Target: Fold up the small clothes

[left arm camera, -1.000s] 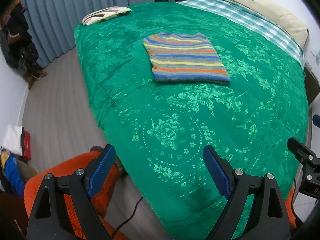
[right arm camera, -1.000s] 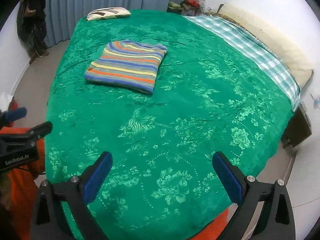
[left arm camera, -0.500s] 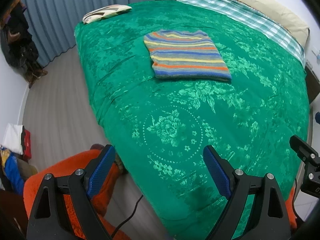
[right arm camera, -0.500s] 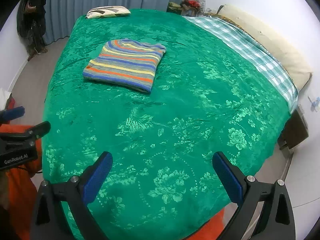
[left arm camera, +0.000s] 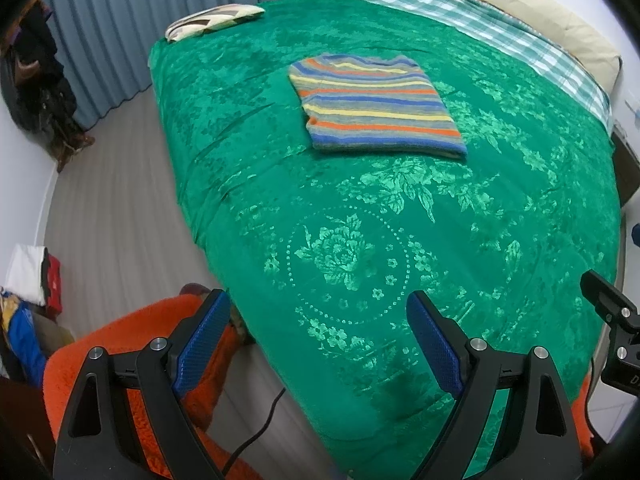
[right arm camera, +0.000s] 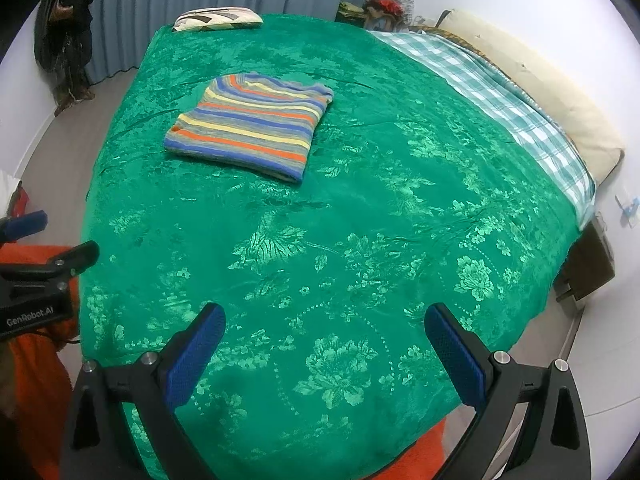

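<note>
our left hand-held gripper (left arm camera: 316, 328) hovers low over the near edge of the bed (left arm camera: 500, 216), its blue-padded jaws spread wide and holding nothing. our right hand-held gripper (right arm camera: 324, 344) hangs just beside it at a similar height, jaws likewise wide apart and empty.

moving outward, a stretch of bare green floral bedspread lies ahead of both. beyond it, well apart from either hand-held gripper, rests the striped sweater (left arm camera: 376, 104), already folded into a neat flat rectangle near the middle of the bed. its stripes run side to side across our view; whether it is longer across or front to back is hard to tell through the fisheye.

from the left hand-held gripper the sweater sits almost straight ahead, slightly right. from the right one it sits ahead and off to the left (right arm camera: 248, 124). we judge the left hand nearer and better lined up for any reach. the fold looks finished.
</note>
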Demonstrator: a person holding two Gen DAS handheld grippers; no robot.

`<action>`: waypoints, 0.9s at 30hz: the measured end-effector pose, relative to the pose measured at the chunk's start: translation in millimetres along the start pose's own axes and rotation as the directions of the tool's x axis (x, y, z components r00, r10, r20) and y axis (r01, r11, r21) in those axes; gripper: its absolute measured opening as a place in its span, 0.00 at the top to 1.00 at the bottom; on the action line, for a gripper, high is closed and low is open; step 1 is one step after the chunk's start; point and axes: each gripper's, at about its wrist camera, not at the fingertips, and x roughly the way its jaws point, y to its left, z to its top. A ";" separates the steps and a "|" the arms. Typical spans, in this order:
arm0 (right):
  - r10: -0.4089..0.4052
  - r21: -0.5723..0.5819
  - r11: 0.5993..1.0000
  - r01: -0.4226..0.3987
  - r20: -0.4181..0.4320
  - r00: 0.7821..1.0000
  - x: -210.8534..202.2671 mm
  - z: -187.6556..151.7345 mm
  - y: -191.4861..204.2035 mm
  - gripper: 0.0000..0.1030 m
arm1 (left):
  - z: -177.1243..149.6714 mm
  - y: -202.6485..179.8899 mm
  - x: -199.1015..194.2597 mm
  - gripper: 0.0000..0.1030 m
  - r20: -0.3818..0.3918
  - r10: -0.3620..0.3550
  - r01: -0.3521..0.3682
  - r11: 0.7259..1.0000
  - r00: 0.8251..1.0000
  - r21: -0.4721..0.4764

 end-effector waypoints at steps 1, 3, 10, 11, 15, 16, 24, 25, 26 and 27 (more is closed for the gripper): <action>-0.003 -0.002 1.000 0.003 -0.002 1.000 0.6 -0.3 0.2 0.04 | -0.3 0.0 0.4 0.12 -0.002 0.000 0.000 1.000 1.000 0.000; -0.008 -0.006 1.000 0.008 -0.004 1.000 2.2 -0.6 0.2 0.04 | -0.4 0.6 1.6 0.12 -0.004 -0.001 0.001 1.000 1.000 0.000; -0.007 -0.007 1.000 0.007 -0.003 1.000 3.6 -0.8 0.1 0.04 | -0.3 1.2 2.4 0.12 -0.004 -0.005 0.005 1.000 1.000 -0.002; -0.007 -0.008 1.000 0.007 -0.002 1.000 4.1 -0.8 0.0 0.04 | -0.6 1.2 2.7 0.12 -0.004 -0.007 0.006 1.000 1.000 -0.004; 0.003 -0.002 1.000 -0.003 0.006 1.000 5.0 -0.4 -0.3 0.04 | -0.3 1.5 2.7 0.12 0.001 -0.016 0.016 1.000 1.000 -0.010; 0.000 -0.004 1.000 0.000 0.006 1.000 5.0 -0.5 -0.3 0.04 | -0.1 1.3 2.3 0.12 0.003 -0.019 0.019 1.000 1.000 -0.012; 0.032 0.015 0.999 -0.033 0.052 0.998 -0.4 3.2 -1.3 0.04 | 0.2 -0.1 2.4 0.09 0.017 -0.044 0.044 0.999 0.999 -0.025; 0.041 0.018 0.999 -0.042 0.065 0.997 -1.6 4.3 -1.9 0.04 | 0.1 -0.3 2.8 0.08 0.019 -0.044 0.045 0.999 0.999 -0.025; 0.045 0.020 0.999 -0.047 0.070 0.997 -2.2 4.9 -1.9 0.04 | 0.0 -0.5 3.3 0.08 0.019 -0.045 0.045 0.999 0.999 -0.027; 0.050 0.022 0.998 -0.052 0.074 0.996 -2.3 5.4 -2.0 0.04 | -0.1 -0.3 5.0 0.08 0.018 -0.046 0.046 0.999 0.999 -0.028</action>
